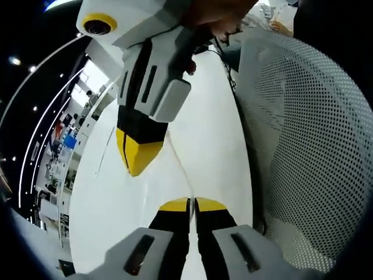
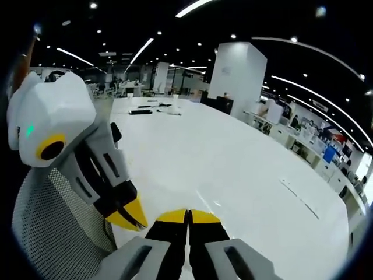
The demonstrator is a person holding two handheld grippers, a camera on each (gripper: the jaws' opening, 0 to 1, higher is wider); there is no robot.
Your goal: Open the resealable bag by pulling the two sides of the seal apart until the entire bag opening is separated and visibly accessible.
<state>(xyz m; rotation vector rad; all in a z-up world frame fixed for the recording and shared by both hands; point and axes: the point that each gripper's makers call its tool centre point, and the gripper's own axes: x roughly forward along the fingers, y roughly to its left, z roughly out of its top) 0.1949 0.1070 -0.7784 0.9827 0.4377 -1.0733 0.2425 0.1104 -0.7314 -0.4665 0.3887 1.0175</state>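
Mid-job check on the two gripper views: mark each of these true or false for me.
1. The left gripper has its yellow-tipped jaws closed together. True.
2. The right gripper has its jaws spread wide apart. False: its yellow tips meet, with only a thin seam between them.
3. A white perforated mesh chair back stands beside the table. True.
4. The table is dark wood. False: its top is plain glossy white.
5. A few small dark items lie at the far end of the table in the right gripper view. True.
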